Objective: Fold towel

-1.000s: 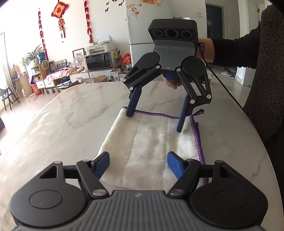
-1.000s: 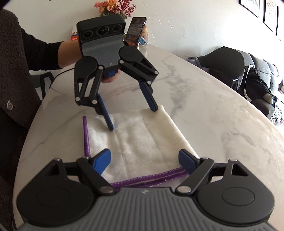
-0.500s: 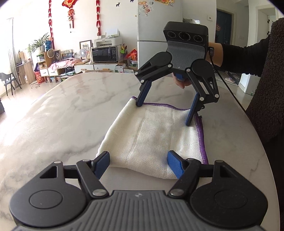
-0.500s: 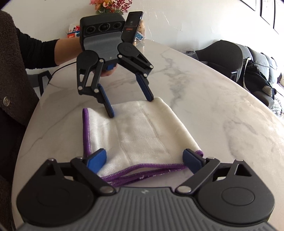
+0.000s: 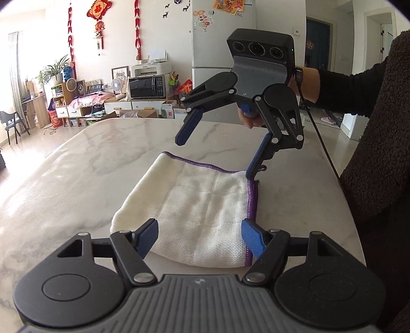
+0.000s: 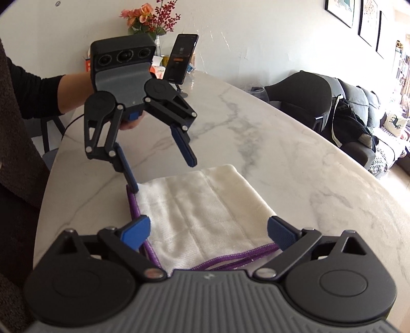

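**Inspector:** Two views to log. Start with the left wrist camera.

**Operator:** From here I see the white towel [image 5: 205,205] lying flat on the marble table [image 5: 77,179], already doubled into a neat rectangle, with its purple-stitched hems stacked along the side nearest the person. My left gripper [image 5: 200,237] sits at the near end with its fingers spread wide, one to each side of the cloth, pinching nothing. The right gripper [image 5: 220,153] hangs over the far end, fingers likewise apart; one tip is just at the far hem corner, and I cannot tell whether it touches.

**Inspector:** And the right wrist camera?

**Operator:** Same towel [image 6: 202,212], seen from the other end. Several purple edges lie layered at the near hem, so I judge at least one fold is in. The right gripper [image 6: 208,231] is open and empty above that hem; the left gripper [image 6: 161,171] opposite is open too, one tip close to the far corner.

**Inspector:** Progress?

**Operator:** My judgement: the cloth lies folded. Whether a further fold is intended, this moment does not settle.

**Inspector:** Surroundings, obstructions?

**Operator:** A phone [image 6: 182,59] on a stand and flowers [image 6: 151,18] sit at the table's end, well apart from the towel. A dark sleeve [image 5: 379,143] borders one side. Nothing lies on the cloth.
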Available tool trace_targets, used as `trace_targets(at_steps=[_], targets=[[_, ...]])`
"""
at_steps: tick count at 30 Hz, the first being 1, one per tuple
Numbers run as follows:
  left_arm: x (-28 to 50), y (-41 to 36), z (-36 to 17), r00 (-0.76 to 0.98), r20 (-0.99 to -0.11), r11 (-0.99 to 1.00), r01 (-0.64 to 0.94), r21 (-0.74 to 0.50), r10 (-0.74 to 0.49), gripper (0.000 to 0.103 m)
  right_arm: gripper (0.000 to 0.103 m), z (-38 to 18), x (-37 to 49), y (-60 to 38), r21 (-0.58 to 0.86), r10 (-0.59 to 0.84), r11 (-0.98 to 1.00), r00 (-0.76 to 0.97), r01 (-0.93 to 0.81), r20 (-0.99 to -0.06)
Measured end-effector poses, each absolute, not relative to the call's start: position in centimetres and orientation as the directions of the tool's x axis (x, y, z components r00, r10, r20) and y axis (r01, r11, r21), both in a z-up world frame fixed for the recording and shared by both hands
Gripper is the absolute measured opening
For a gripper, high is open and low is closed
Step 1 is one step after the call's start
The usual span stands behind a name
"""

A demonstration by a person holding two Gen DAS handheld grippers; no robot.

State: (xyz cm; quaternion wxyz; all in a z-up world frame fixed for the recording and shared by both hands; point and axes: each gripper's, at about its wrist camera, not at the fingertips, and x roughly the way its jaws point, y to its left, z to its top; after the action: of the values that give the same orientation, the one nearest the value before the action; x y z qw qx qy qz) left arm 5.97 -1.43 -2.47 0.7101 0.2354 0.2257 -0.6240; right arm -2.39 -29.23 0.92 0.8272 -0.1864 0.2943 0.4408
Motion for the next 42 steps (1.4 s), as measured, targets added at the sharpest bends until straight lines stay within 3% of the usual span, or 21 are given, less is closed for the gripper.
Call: trace_targets(at_steps=[3, 14, 17, 25, 31, 42], targets=[[5.5, -1.5, -3.4, 0.127, -0.638, 0.115, 0.991, 0.061, -0.759, 0.072, 0.098, 0.4, -2.9, -28.9, -0.06, 0.596, 0.55, 0.442, -0.833, -0.671], [4.6, -0.7, -2.2, 0.213, -0.584, 0.216, 0.974, 0.065, -0.784, 0.073, 0.1, 1.0, -4.6, -28.8, -0.048, 0.532, 0.645, 0.494, -0.762, -0.688], [4.1, -0.7, -1.4, 0.277, -0.576, 0.284, 0.956, 0.08, -0.769, 0.081, 0.102, 1.7, -4.9, -28.4, -0.052, 0.504, 0.672, 0.508, -0.738, -0.698], [3.7, -2.4, 0.0, 0.472, -0.686, 0.589, 0.804, 0.078, -0.553, 0.084, 0.103, 3.7, -5.3, -27.3, -0.037, 0.398, 0.797, 0.571, -0.602, -0.718], [4.1, -2.7, 1.3, 0.497, -0.778, 0.798, 0.603, -0.009, -0.385, 0.099, 0.103, 3.8, -5.3, -26.6, -0.004, 0.265, 0.899, 0.553, -0.437, -0.79], [0.1, -3.7, 1.2, 0.561, -0.802, 0.888, 0.452, 0.088, -0.206, 0.102, 0.103, 3.8, -6.5, -25.9, -0.046, 0.067, 0.978, 0.52, -0.201, -0.851]])
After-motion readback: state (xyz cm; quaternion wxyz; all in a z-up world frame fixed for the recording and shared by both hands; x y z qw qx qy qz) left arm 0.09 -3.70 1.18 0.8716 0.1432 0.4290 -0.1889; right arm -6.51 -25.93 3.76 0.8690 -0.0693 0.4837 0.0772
